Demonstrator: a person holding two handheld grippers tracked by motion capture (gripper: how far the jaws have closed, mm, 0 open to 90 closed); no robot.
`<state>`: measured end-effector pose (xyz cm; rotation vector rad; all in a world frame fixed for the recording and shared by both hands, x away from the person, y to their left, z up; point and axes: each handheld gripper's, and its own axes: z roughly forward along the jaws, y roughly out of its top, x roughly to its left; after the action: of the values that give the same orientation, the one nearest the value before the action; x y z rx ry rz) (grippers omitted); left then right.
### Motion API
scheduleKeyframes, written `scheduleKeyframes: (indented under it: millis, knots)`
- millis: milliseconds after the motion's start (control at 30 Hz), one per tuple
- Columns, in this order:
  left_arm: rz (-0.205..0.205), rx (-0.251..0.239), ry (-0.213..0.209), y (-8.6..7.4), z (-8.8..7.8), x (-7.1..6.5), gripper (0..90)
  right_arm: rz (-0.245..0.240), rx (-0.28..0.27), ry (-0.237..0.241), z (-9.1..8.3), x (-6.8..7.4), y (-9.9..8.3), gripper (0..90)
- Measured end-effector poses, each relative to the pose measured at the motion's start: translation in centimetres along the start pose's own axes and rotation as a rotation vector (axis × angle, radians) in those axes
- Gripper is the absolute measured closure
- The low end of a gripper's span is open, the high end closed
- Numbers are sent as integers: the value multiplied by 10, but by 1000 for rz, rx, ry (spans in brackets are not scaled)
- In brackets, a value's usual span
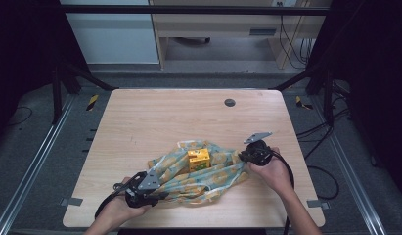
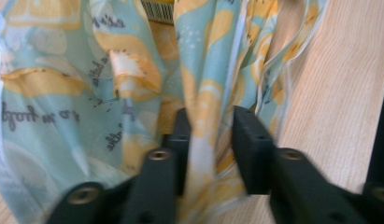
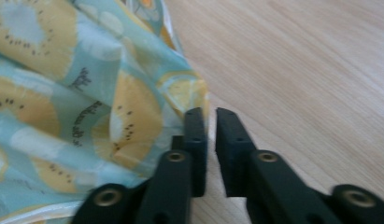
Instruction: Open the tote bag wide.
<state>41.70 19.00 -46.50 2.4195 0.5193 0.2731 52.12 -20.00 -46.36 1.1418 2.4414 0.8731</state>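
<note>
Table (image 1: 140, 122): light wood, carrying all items. Printed cloth (image 1: 203, 176): pale blue with yellow fruit pattern, lying crumpled near the table's near edge, right of centre. Yellow box (image 1: 198, 159): upright on the cloth's middle. Left gripper (image 1: 157, 195): at the cloth's near-left end; jaws parted, a fold of cloth running between them, not pinched. Right gripper (image 1: 243, 156): at the cloth's right end; jaws slightly apart, cloth edge against one pad.

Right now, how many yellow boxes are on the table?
1. The yellow box stands on the fruit-print cloth near the middle of the table. The bunched folds could hide something smaller.
</note>
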Motion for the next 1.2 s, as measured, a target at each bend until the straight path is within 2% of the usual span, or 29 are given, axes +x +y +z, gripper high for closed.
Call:
scheduleKeyframes:
  millis: [67, 100, 200, 233, 433, 533, 733, 967, 1200]
  knots:
    - [-3, -18, 3, 0, -4, -1, 622, 1, -4, -2, -2, 0, 1, 736]
    - [-10, -38, 9, 1, -7, -1, 594, 5, -27, -3, -7, -1, 3, 690]
    - [-19, -57, 10, 3, -10, -1, 556, -3, -49, -2, -11, -1, 6, 643]
    - [-21, -61, 12, 4, -12, -2, 514, -8, -67, -2, -15, 1, 10, 610]
    - [-22, -78, 15, 7, -17, -4, 438, -11, -112, -4, -23, 3, 17, 547]
    - [-24, -100, 18, 10, -21, -5, 414, -6, -131, 3, -28, 5, 20, 547]
    - [-37, -137, 8, 15, -29, -4, 353, -35, -140, 3, -35, 12, 26, 580]
    - [-43, -156, 0, 19, -30, -4, 303, -59, -148, 16, -40, 20, 32, 621]
    - [-63, -172, 0, 24, -25, -1, 276, -70, -147, 26, -40, 26, 35, 623]
